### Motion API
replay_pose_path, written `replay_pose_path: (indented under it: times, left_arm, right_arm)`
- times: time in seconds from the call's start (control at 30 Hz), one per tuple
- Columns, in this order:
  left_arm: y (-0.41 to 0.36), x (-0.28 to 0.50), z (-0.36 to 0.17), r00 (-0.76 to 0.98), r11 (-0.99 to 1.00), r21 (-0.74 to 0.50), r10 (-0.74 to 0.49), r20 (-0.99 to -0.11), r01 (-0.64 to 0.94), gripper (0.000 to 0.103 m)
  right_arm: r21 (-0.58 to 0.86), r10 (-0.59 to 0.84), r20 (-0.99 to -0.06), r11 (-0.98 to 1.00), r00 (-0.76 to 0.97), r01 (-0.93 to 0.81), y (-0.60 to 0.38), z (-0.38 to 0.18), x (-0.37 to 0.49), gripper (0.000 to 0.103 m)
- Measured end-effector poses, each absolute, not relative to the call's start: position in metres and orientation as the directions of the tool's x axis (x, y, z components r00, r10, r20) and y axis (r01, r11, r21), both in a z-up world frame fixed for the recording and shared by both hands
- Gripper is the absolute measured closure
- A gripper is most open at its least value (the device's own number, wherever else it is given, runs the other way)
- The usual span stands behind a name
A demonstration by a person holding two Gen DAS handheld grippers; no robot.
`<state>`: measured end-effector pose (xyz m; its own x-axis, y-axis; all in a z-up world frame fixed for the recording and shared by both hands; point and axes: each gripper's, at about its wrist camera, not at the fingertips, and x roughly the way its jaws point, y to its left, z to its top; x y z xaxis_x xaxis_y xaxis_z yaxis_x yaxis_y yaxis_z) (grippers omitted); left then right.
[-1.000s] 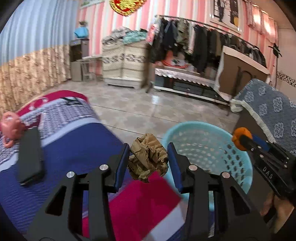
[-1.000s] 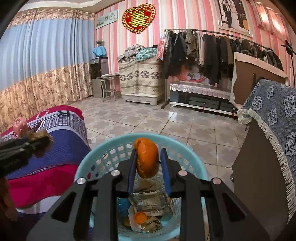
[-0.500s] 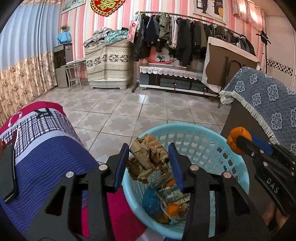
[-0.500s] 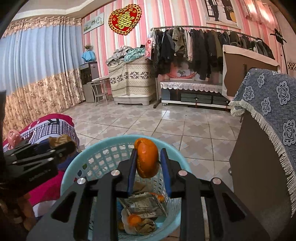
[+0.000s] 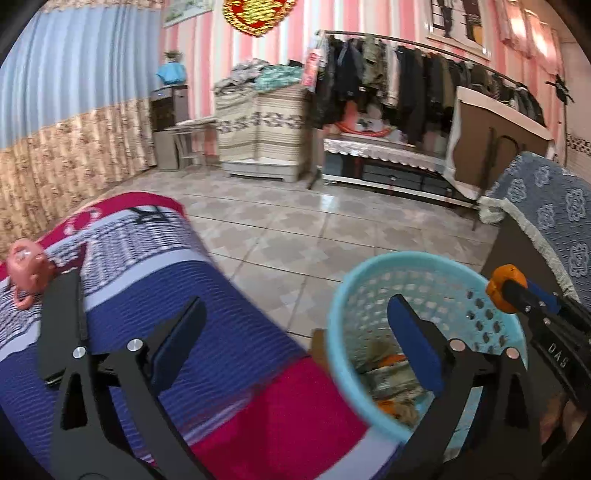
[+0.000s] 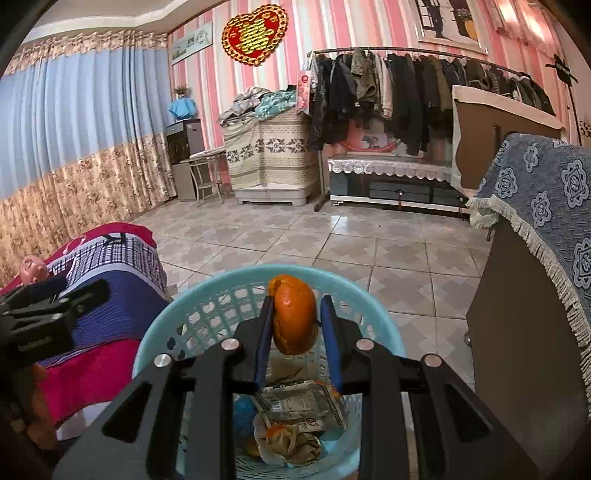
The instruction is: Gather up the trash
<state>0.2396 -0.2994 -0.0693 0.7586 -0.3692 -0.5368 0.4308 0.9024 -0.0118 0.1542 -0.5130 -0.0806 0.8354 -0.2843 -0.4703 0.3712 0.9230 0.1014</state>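
Orange peel (image 6: 294,318) is sitting clenched in my right gripper (image 6: 295,328) above the blue basket (image 6: 155,343); my left gripper (image 5: 295,339), just opening, is gaping empty beside its rim.

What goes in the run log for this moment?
left gripper: jaws just opened, empty | right gripper: shut on orange peel, over basket

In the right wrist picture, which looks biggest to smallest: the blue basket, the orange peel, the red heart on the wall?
1. Basket
2. Heart and orange peel: alike; the peel is far nearer the camera, so unsure.
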Motion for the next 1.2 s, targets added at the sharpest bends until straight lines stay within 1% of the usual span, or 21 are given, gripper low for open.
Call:
replay_pose_path:
  times: [0.1, 0.13, 0.17, 0.2, 0.23, 0.3, 0.33, 0.37, 0.4, 0.53, 0.63, 0.8, 0.9, 1.07, 1.2]
  left_arm:
    - [-0.28, 0.236, -0.064, 0.779, 0.92, -0.007, -0.335, -0.531, 0.391, 0.006]
    - [-0.274, 0.235, -0.062, 0.784, 0.924, -0.005, -0.326, -0.529, 0.381, 0.006]
    - [-0.264, 0.233, -0.06, 0.791, 0.931, -0.003, -0.311, -0.526, 0.364, 0.006]
    - [-0.257, 0.231, -0.059, 0.797, 0.937, -0.002, -0.298, -0.526, 0.35, 0.006]
    - [-0.25, 0.229, -0.058, 0.8, 0.942, -0.003, -0.288, -0.527, 0.337, 0.006]
    - [-0.234, 0.225, -0.058, 0.8, 0.95, -0.01, -0.268, -0.536, 0.311, 0.006]
    - [-0.227, 0.222, -0.059, 0.798, 0.953, -0.013, -0.261, -0.543, 0.302, 0.006]
    - [-0.221, 0.22, -0.061, 0.794, 0.955, -0.017, -0.257, -0.551, 0.297, 0.006]
    - [-0.211, 0.215, -0.063, 0.789, 0.958, -0.018, -0.245, -0.564, 0.285, 0.006]
    - [-0.18, 0.192, -0.073, 0.795, 0.974, -0.002, -0.186, -0.577, 0.226, 0.006]
    - [-0.158, 0.173, -0.075, 0.796, 0.98, -0.001, -0.16, -0.584, 0.197, 0.006]
    - [-0.124, 0.138, -0.068, 0.828, 0.99, 0.052, -0.078, -0.556, 0.128, 0.006]
    - [-0.104, 0.12, -0.058, 0.845, 0.993, 0.062, -0.056, -0.533, 0.105, 0.006]
    - [-0.071, 0.093, -0.041, 0.86, 0.993, 0.01, -0.094, -0.502, 0.114, 0.005]
    - [-0.054, 0.072, -0.031, 0.876, 0.995, 0.001, -0.092, -0.474, 0.105, 0.005]
  right_arm:
    - [0.102, -0.274, -0.473, 0.927, 0.837, 0.36, -0.508, -0.081, 0.157, 0.075]
    - [0.105, -0.272, -0.47, 0.927, 0.839, 0.36, -0.507, -0.081, 0.158, 0.073]
    - [0.109, -0.27, -0.469, 0.927, 0.841, 0.358, -0.505, -0.081, 0.159, 0.054]
    - [0.106, -0.274, -0.466, 0.926, 0.841, 0.361, -0.503, -0.081, 0.159, 0.029]
    - [0.097, -0.286, -0.457, 0.925, 0.842, 0.367, -0.499, -0.081, 0.159, 0.022]
    - [0.089, -0.288, -0.447, 0.928, 0.847, 0.362, -0.495, -0.078, 0.158, 0.018]
    - [0.089, -0.282, -0.448, 0.93, 0.849, 0.356, -0.493, -0.077, 0.158, 0.014]
    - [0.087, -0.283, -0.449, 0.93, 0.847, 0.357, -0.49, -0.077, 0.158, 0.009]
    - [0.083, -0.287, -0.452, 0.929, 0.845, 0.36, -0.488, -0.077, 0.158, 0.007]
    - [0.073, -0.285, -0.476, 0.93, 0.832, 0.361, -0.478, -0.079, 0.157, 0.005]
    - [0.096, -0.251, -0.482, 0.937, 0.839, 0.335, -0.47, -0.076, 0.149, 0.005]
    - [0.139, -0.193, -0.404, 0.953, 0.894, 0.269, -0.436, -0.049, 0.122, 0.005]
    - [0.132, -0.135, -0.415, 0.969, 0.9, 0.207, -0.406, -0.038, 0.113, 0.005]
    - [0.078, -0.056, -0.426, 0.992, 0.903, 0.098, -0.345, -0.036, 0.087, 0.005]
    - [0.048, -0.047, -0.414, 0.996, 0.909, 0.074, -0.312, -0.03, 0.063, 0.005]
